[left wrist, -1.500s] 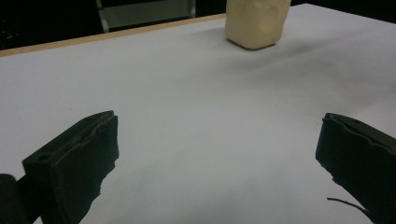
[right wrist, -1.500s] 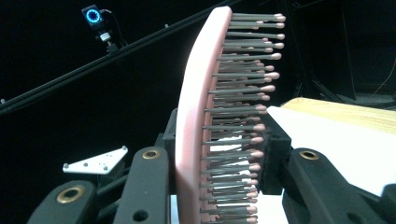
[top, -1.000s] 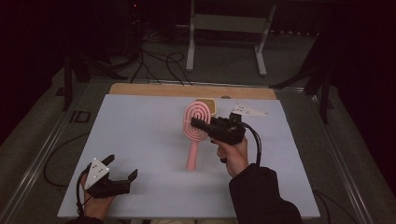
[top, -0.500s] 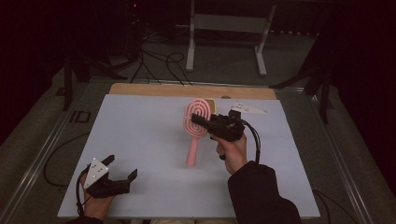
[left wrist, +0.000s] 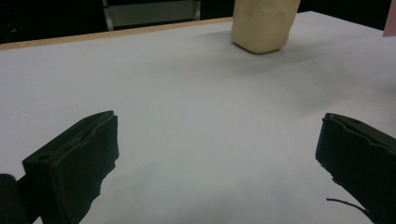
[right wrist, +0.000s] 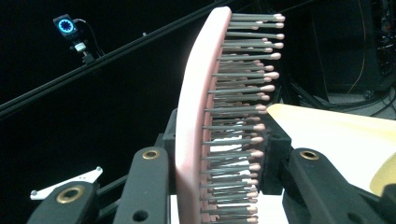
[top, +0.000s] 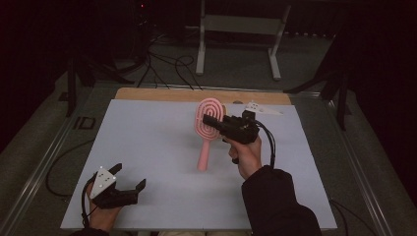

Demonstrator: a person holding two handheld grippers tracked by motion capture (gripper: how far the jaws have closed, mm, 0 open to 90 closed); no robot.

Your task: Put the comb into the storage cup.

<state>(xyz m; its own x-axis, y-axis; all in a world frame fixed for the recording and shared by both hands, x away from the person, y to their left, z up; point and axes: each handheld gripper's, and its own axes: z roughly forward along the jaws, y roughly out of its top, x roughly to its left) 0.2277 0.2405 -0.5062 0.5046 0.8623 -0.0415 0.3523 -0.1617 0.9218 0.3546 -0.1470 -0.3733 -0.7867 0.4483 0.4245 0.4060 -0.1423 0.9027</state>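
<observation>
A pink hairbrush (top: pixel 202 150) hangs nearly upright over the middle of the white mat (top: pixel 147 137), handle down. My right gripper (top: pixel 212 121) is shut on its round head from the right. In the right gripper view the jaws clamp the pink back and the grey bristles of the hairbrush (right wrist: pixel 195 121), with the right gripper (right wrist: pixel 215 191) closed across its lower part. My left gripper (top: pixel 130 176) rests at the mat's front left corner, open with nothing between its jaws. Seen from the left gripper view, the left gripper (left wrist: pixel 217 154) stands wide over bare mat.
A cream rounded object (left wrist: pixel 264 21) sits on the far part of the mat; its pale surface (right wrist: pixel 336 135) lies just beyond the brush. A wooden strip (top: pixel 162 93) borders the mat's far side. Cables and a metal stand (top: pixel 236 29) lie on the floor behind.
The right hand has shifted only slightly up and right with the brush still held. The left gripper has not moved.
</observation>
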